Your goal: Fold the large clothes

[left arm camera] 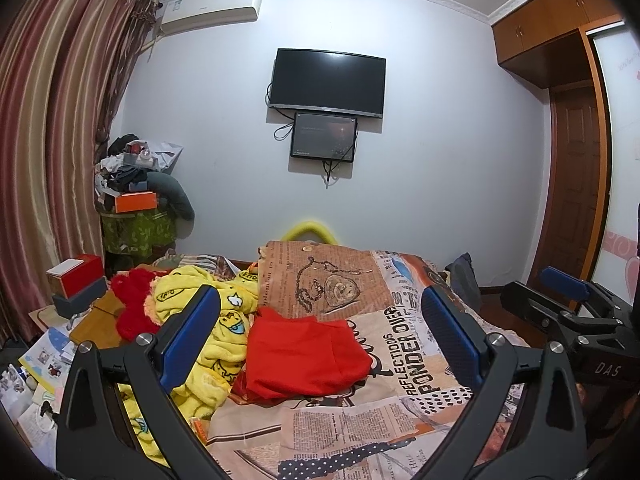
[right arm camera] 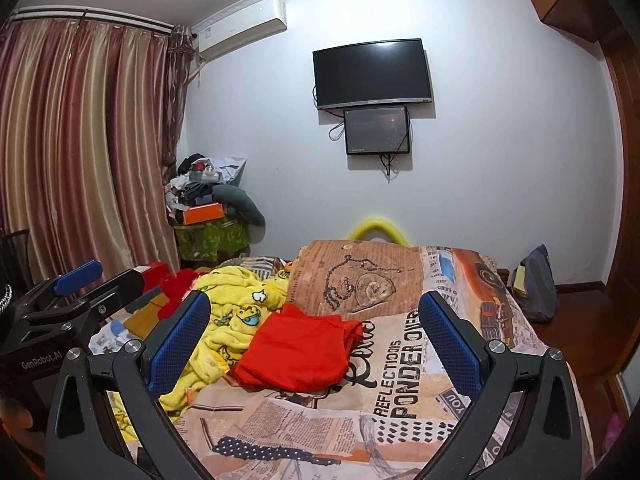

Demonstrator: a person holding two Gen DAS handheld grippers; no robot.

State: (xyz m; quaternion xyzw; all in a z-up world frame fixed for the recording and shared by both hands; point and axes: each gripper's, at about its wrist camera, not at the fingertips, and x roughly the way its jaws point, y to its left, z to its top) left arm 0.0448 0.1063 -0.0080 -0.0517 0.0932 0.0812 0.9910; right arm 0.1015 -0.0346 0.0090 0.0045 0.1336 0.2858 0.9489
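Well, two grippers, left gripper [left arm camera: 320, 328] and right gripper [right arm camera: 314, 330], hovered wide apart, empty, over one red garment [left arm camera: 304, 356] beside one yellow robe [left arm camera: 200, 320].

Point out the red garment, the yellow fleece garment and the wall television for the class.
Red garment [left arm camera: 306, 356]: left wrist view, middle of its folded cloth.
Yellow fleece garment [right arm camera: 236, 312]: right wrist view, its crumpled middle.
Television [right arm camera: 372, 72]: right wrist view, screen centre.

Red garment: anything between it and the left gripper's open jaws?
Only bare newspaper-print bedspread lies between the left gripper and the red garment; the left wrist view shows it.
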